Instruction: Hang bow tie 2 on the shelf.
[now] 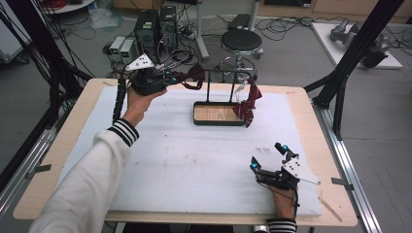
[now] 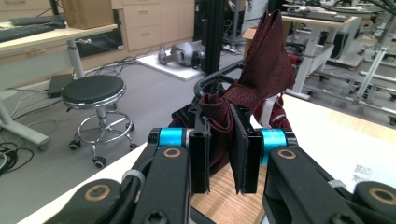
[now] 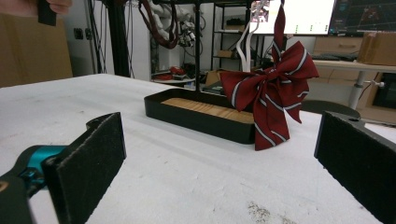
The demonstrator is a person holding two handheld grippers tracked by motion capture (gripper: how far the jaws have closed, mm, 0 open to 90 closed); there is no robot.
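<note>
A dark red cloth bow (image 1: 195, 75) hangs in the air by the left end of a black stand, and my left gripper (image 1: 178, 78) is shut on it. In the left gripper view the bow (image 2: 267, 70) rises from between the jaws of the left gripper (image 2: 224, 156), with the stand's black rail (image 2: 211, 82) just behind. The stand's tray (image 1: 218, 122) has a wooden floor. A red bow with white stripes (image 1: 248, 105) hangs at its right end. My right gripper (image 1: 267, 156) rests open near the front right, with nothing between its jaws (image 3: 224, 163). It faces the striped bow (image 3: 271, 93) and tray (image 3: 187, 117).
A white foam mat (image 1: 184, 160) covers most of the wooden table. Behind the table stand a black stool (image 1: 241, 41) and computer towers (image 1: 155, 29) amid cables. A black frame post (image 1: 347, 77) slants past the table's right far corner.
</note>
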